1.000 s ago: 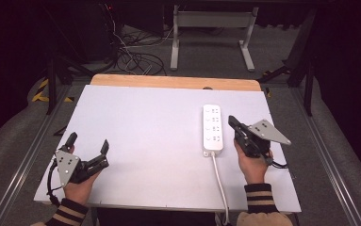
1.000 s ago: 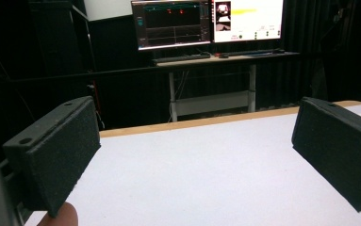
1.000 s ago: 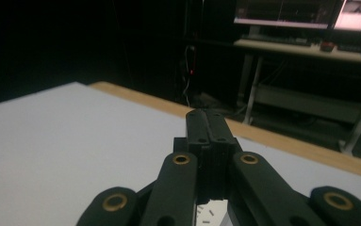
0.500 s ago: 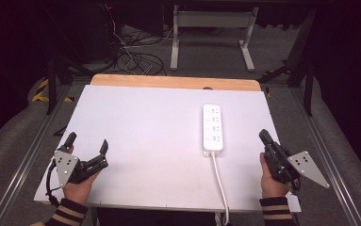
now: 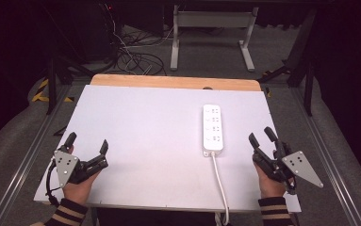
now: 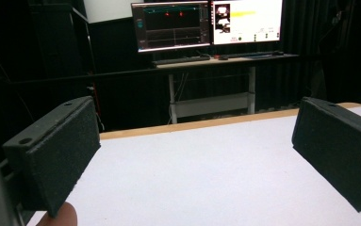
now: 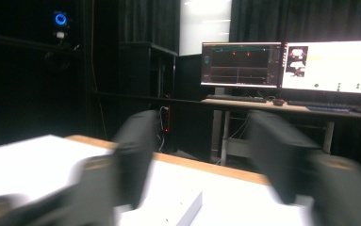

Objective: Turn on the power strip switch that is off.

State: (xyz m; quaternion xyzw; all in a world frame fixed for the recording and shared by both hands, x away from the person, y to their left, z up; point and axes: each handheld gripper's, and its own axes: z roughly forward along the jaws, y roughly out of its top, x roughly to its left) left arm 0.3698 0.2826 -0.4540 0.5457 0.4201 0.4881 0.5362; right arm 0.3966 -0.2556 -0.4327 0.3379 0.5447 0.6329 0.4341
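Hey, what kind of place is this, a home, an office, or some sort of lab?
Most likely a lab or recording studio: black curtains all round, a desk with two monitors showing plots, loose cables on the floor, and a bare white table.

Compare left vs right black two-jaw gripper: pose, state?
The left black two-jaw gripper rests at the white table's near-left corner, jaws spread wide; the right black two-jaw gripper sits at the right edge beside the white power strip, jaws less spread. Its own view is motion-blurred; the left's is sharp. Both are open and hold nothing.
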